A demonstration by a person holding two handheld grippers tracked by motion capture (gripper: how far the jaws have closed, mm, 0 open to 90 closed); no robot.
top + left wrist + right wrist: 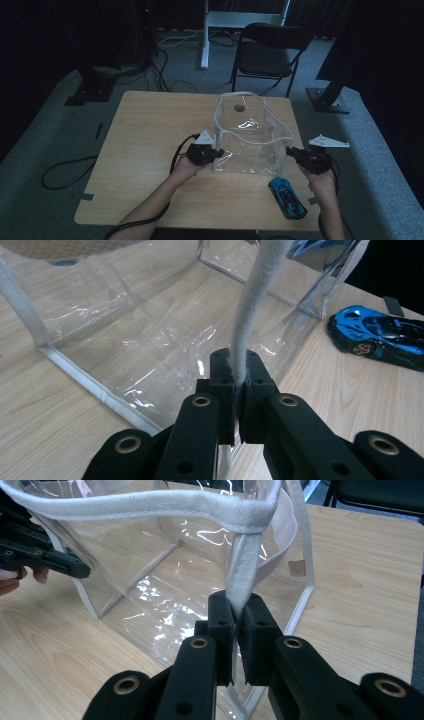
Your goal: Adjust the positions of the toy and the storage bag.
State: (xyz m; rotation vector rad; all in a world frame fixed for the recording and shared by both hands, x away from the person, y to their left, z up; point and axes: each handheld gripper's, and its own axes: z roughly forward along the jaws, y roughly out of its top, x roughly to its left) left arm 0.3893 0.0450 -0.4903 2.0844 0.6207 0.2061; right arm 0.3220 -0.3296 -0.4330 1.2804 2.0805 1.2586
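My left hand-held gripper [239,377] and right hand-held gripper [238,617] each pinch the white trim of the clear bag [250,135] standing mid-counter. I should pull evenly apart, keeping its mouth wide for the toy car [287,197] near right.

text: none legible | car [378,333] emblem: perhaps a logo, too blurred
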